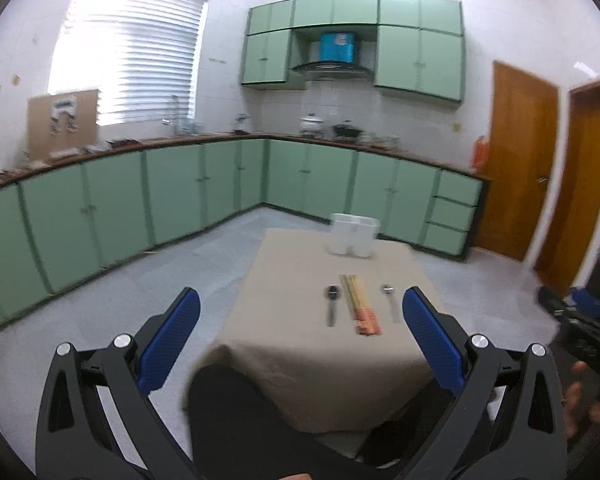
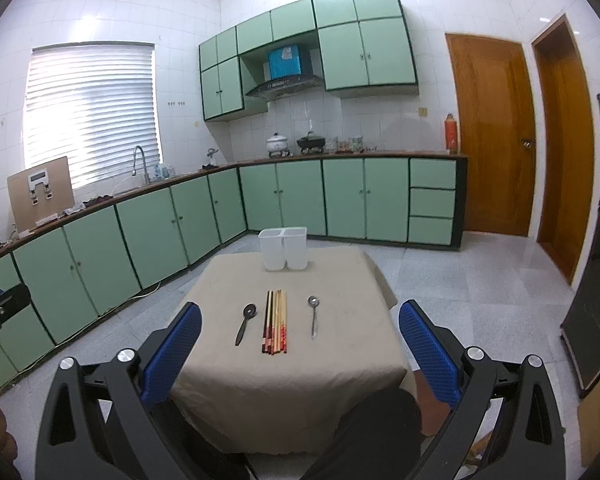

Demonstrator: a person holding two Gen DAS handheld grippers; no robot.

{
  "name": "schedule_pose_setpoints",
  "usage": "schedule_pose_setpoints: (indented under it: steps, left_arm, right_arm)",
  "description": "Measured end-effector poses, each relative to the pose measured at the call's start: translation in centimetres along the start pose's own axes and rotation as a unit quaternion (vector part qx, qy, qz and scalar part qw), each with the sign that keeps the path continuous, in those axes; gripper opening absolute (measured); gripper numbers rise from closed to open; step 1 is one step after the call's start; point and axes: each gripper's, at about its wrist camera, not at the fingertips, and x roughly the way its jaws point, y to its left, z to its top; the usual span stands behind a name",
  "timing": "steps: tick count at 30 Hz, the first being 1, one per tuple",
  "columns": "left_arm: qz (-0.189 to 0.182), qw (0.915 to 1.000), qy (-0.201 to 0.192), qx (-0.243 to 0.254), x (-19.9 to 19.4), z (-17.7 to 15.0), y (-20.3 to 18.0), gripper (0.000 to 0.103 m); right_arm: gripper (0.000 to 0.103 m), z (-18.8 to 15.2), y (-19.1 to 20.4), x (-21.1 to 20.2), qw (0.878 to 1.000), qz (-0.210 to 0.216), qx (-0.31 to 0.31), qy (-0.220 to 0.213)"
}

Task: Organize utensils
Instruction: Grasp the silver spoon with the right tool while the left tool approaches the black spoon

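Note:
A small table with a beige cloth holds a black spoon, a bundle of chopsticks and a metal spoon in a row. A white two-compartment holder stands at the table's far edge. The left wrist view shows the same black spoon, chopsticks, metal spoon and holder. My left gripper and right gripper are both open and empty, held back from the table's near edge.
Green kitchen cabinets line the left and far walls. Two wooden doors are at the right. A person's dark-clothed leg is below the near table edge. Grey tiled floor surrounds the table.

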Motion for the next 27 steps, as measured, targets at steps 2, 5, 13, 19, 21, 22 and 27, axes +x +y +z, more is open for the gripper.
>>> schedule_pose_setpoints:
  steps: [2,5,13,19,21,22,27]
  left_arm:
    - [-0.005,0.9999,0.015,-0.002,1.3,-0.3,0.2,0.098]
    - [0.025,0.9981,0.048,0.031,5.2,-1.1,-0.3,0.098]
    - [-0.050,0.9821,0.181,0.015,19.6,-4.8,0.8,0.098]
    - [-0.066,0.9769,0.204,0.004,27.2,-6.7,0.6,0.097]
    - [-0.064,0.9762,0.207,0.018,29.6,-7.4,0.1,0.097]
    - [-0.063,0.9755,0.210,0.023,30.4,-7.5,-0.3,0.097]
    - [-0.055,0.9694,0.237,0.032,35.8,-9.1,-1.2,0.095]
  right_arm:
    - [0.097,-0.4,-0.5,1.7,1.000,-0.007,0.000,0.015]
    - [0.097,-0.9,-1.6,5.6,0.999,-0.008,0.002,0.045]
    - [0.074,-3.3,-3.5,18.2,0.990,0.028,0.011,0.135]
    - [0.064,-5.9,-4.3,26.9,0.981,0.040,0.016,0.191]
    - [0.062,-6.6,-4.4,29.3,0.978,0.037,0.011,0.203]
    - [0.059,-7.1,-4.4,30.6,0.976,0.040,0.011,0.213]
    - [0.044,-9.2,-4.3,36.0,0.968,0.044,0.012,0.248]
